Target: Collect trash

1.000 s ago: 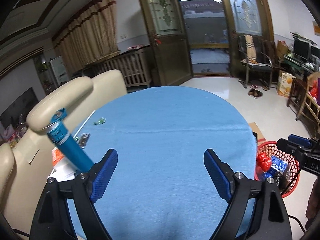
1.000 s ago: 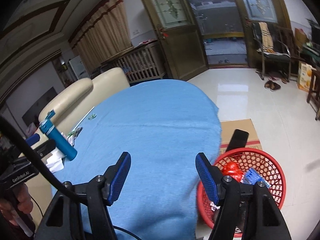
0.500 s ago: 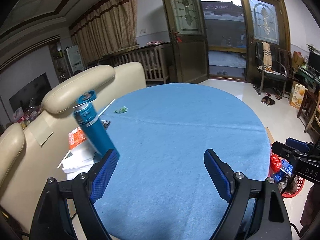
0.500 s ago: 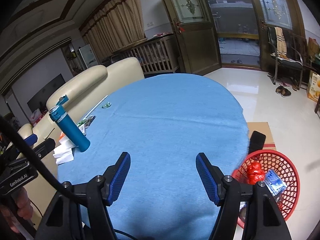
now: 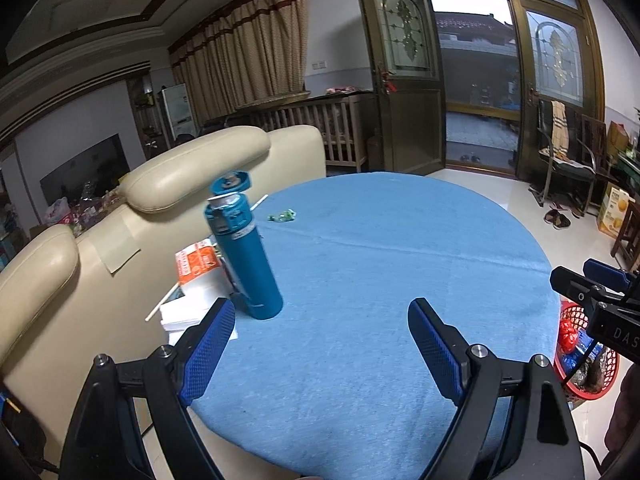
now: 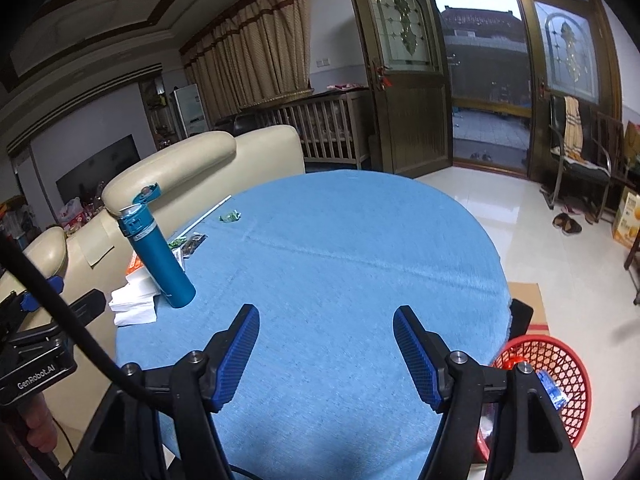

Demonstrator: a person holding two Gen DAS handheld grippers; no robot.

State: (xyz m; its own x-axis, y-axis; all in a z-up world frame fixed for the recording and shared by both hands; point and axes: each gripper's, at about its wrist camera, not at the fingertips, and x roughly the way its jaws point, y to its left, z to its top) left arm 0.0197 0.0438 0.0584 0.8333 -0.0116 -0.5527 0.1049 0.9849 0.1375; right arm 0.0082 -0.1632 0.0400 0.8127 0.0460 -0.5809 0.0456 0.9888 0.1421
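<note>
A small green wrapper [image 5: 282, 215] lies on the far left of the round blue table [image 5: 380, 280]; it also shows in the right wrist view [image 6: 230, 216]. A dark wrapper [image 6: 188, 245] lies near the table's left edge. A red mesh basket [image 6: 560, 376] with trash in it stands on the floor to the table's right, and shows in the left wrist view [image 5: 580, 344]. My left gripper [image 5: 320, 344] is open and empty above the near table. My right gripper [image 6: 326, 350] is open and empty above the near table.
A teal flask [image 5: 244, 252] stands upright at the table's left edge, with its lid flipped open. White papers [image 5: 188, 308] and an orange box [image 5: 196, 260] lie beside it. A cream sofa [image 5: 168, 184] sits left of the table. Cardboard [image 6: 528, 300] lies on the floor.
Both views have risen and pulled back from the table. The flask now appears upright and further right in the left wrist view. Both grippers stay open.
</note>
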